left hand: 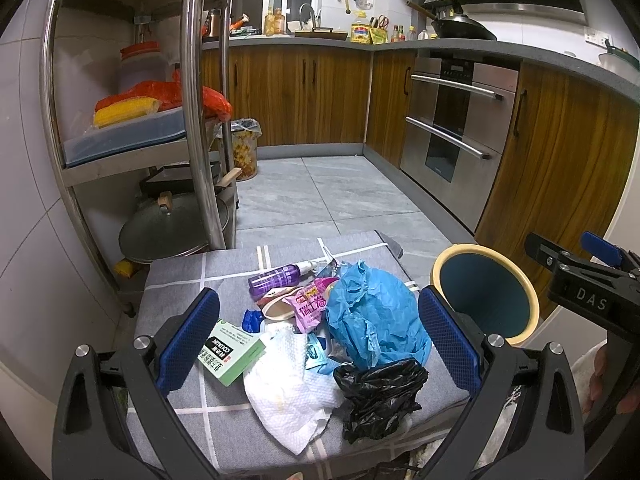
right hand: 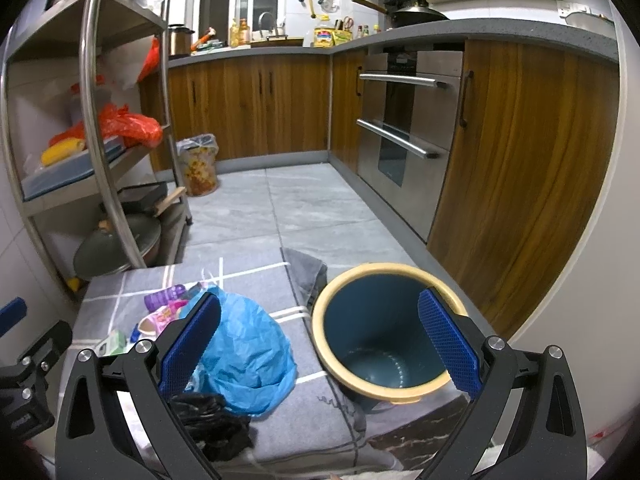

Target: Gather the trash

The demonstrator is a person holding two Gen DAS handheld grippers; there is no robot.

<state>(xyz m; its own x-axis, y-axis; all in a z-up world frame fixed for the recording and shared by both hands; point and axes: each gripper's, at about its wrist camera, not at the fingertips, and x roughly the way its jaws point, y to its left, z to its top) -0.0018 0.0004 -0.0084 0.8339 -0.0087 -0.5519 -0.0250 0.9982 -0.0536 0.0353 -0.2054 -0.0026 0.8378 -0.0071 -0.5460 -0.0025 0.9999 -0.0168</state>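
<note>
Trash point(left hand: 320, 332) sits piled on grey mat, blue bin point(right hand: 384, 332) just beside for short drops; left gripper point(left hand: 318, 336) & right gripper point(right hand: 320, 344) both spread wide, holding nothing.

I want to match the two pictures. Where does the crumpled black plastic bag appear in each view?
Left wrist view: the black plastic bag lies low, right of centre, just below the blue plastic bag.
Right wrist view: it lies at lower left, partly behind the hand-held gripper's left finger.
Shared landmark: the blue bin with a cream rim, right of the pile in both.
</note>
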